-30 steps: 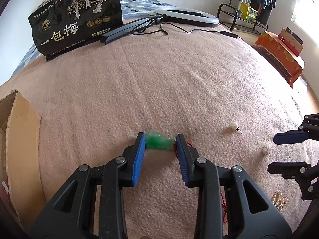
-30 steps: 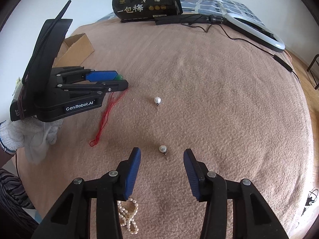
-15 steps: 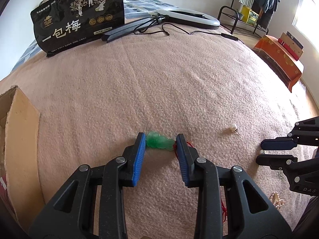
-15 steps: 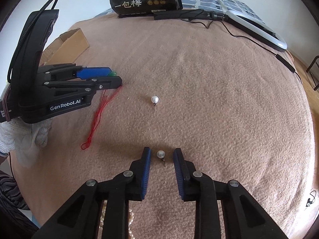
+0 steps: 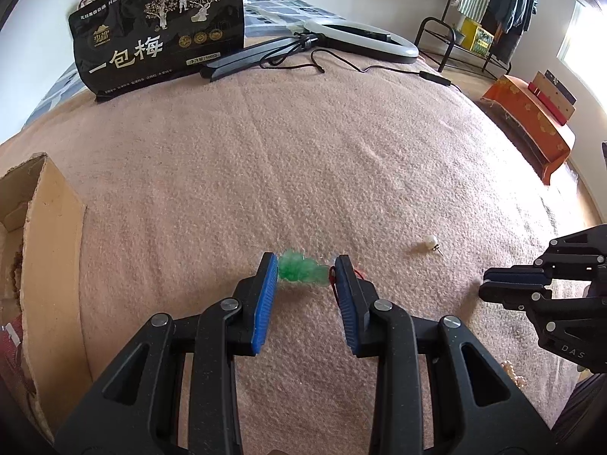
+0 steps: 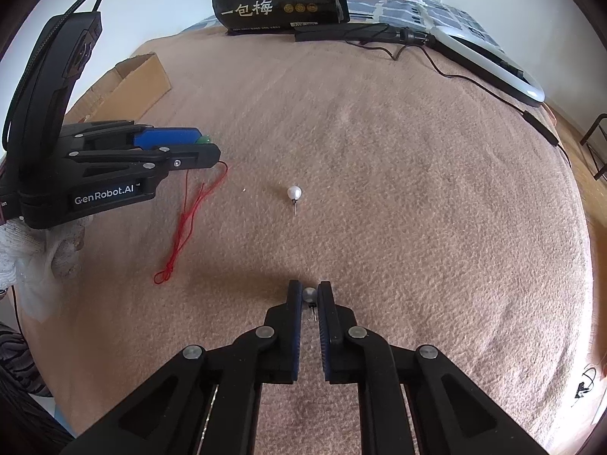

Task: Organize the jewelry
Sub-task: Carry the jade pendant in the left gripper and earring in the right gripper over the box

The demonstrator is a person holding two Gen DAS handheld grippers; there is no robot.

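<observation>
My left gripper (image 5: pixel 303 265) is shut on a green jade pendant (image 5: pixel 301 272), held across its tips; the pendant's red cord (image 6: pixel 186 223) trails over the pink blanket. My right gripper (image 6: pixel 310 291) is shut on a pearl earring (image 6: pixel 309 295), its pin pointing back between the fingers. A second pearl earring (image 6: pixel 294 192) lies free on the blanket ahead of it, and shows in the left wrist view (image 5: pixel 430 242). The right gripper shows in the left wrist view (image 5: pixel 489 284), the left one in the right wrist view (image 6: pixel 208 148).
An open cardboard box (image 5: pixel 49 250) sits at the left edge of the blanket. A black snack bag (image 5: pixel 159 30) and a ring light (image 5: pixel 360 40) with its cable lie at the far side. A pearl strand (image 5: pixel 512 373) lies near the right gripper.
My right gripper moved forward around the near pearl earring and closed on it. My left gripper stayed closed on the green pendant and barely moved.
</observation>
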